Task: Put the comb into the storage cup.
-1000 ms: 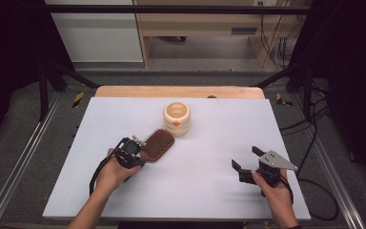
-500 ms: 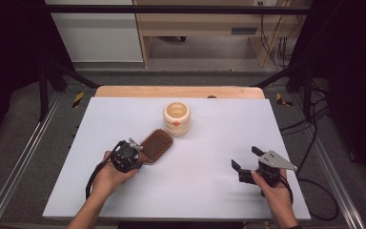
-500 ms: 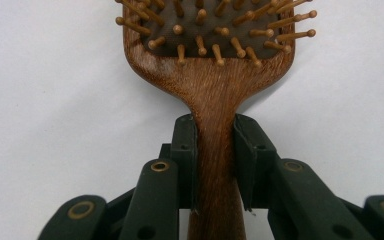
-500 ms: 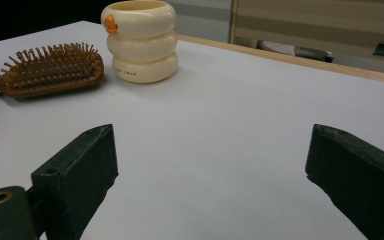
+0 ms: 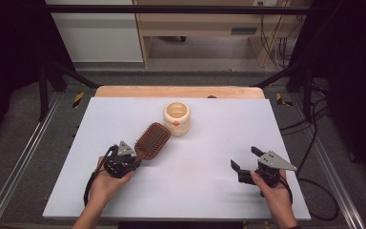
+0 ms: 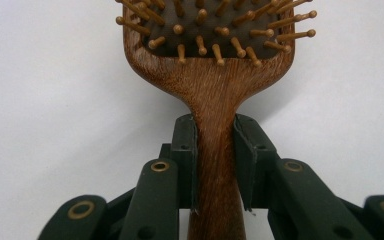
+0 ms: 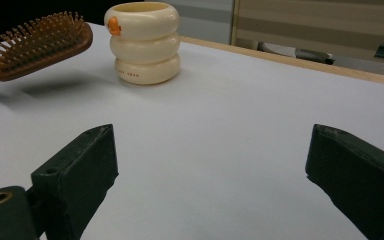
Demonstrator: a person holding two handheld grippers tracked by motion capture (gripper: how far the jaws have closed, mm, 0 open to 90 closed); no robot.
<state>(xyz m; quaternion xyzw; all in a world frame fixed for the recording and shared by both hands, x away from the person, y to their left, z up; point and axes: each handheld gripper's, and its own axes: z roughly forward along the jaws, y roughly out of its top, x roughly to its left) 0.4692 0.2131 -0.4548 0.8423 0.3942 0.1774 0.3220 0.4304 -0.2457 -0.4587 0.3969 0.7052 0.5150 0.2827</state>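
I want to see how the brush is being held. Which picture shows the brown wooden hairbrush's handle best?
The left gripper view: the brown wooden hairbrush is close up, its handle clamped between the left gripper jaws. The high view shows the whole brush, small. The right gripper view shows its bristled head lifted above the white table.

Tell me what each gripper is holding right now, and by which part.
The left gripper holds the wooden hairbrush by its handle, fingers clamped on either side just below the head. The right gripper is open and holds nothing.
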